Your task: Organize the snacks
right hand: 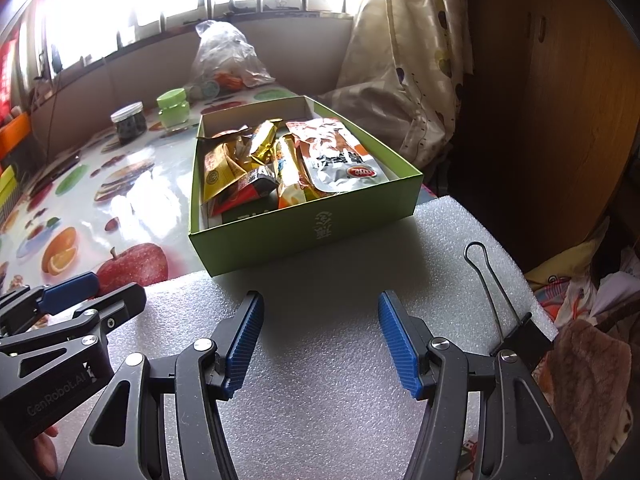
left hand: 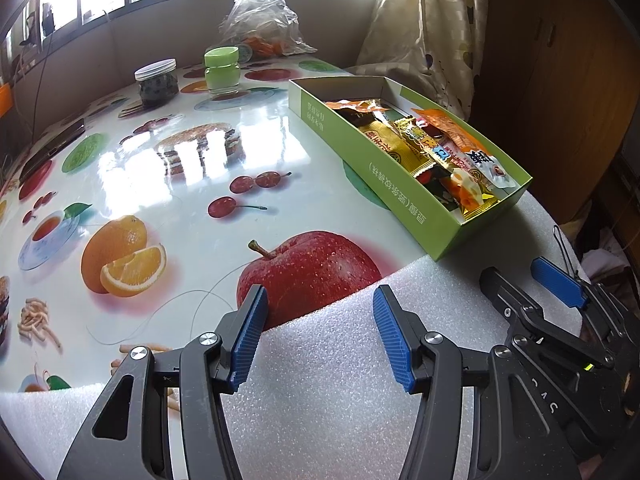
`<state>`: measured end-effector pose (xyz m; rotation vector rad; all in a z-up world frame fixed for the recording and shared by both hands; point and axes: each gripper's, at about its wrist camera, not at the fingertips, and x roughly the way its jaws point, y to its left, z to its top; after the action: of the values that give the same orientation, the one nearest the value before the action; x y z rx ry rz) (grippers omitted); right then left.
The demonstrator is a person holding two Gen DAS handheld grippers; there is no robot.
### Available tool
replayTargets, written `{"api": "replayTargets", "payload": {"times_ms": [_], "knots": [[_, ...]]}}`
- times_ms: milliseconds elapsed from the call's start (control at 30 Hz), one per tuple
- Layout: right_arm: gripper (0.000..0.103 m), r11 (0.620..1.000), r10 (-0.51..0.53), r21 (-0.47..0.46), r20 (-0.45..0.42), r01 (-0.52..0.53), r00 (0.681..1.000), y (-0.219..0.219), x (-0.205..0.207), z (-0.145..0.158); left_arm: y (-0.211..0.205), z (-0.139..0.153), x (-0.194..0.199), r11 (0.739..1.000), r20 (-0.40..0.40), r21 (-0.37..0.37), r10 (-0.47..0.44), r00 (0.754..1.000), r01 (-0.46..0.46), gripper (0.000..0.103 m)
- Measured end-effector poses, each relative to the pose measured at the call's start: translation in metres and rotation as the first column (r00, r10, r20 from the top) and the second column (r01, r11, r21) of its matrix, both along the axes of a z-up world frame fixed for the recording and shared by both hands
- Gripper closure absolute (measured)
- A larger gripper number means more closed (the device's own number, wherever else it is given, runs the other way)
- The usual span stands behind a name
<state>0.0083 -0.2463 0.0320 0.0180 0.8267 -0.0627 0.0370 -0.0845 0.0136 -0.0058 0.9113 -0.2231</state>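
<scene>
Item: green box (right hand: 304, 232), open-topped, on the table (left hand: 192, 168), its near end resting on the white foam sheet (right hand: 328, 360). Seen from the right wrist it sits at 12 o'clock from the right gripper; from the left wrist, at 1 o'clock.

Contents: snack packets (right hand: 280, 160), gold, orange and white wrappers, lying loose and overlapping inside the box.

Left gripper (left hand: 320, 336): jaws apart, nothing between them, over the edge of the foam sheet and a printed apple.

Right gripper (right hand: 320, 340): jaws apart, empty, over the foam sheet, just beside the left one.

Also on the table, at 11 o'clock from the box: clear jar with dark contents (left hand: 157, 82), green-lidded jar (left hand: 221, 70), plastic bag (left hand: 260, 20) further back by the wall.

Binder clip (right hand: 516, 336): at the foam sheet's edge, at 3 o'clock from the right gripper.

Curtain (right hand: 412, 60): at 1 o'clock, behind the box.
</scene>
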Motion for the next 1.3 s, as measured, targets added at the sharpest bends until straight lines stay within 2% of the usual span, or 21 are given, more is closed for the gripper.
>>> {"api": "replayTargets", "payload": {"times_ms": [1300], "knots": [[0.043,1.000,-0.026,-0.006,0.022,0.026,0.999,0.0012,-0.0029,-0.0001,-0.0011,-0.0001,-0.0033,1.000,0.022,0.004,-0.003,1.000,0.003,0.047]]}}
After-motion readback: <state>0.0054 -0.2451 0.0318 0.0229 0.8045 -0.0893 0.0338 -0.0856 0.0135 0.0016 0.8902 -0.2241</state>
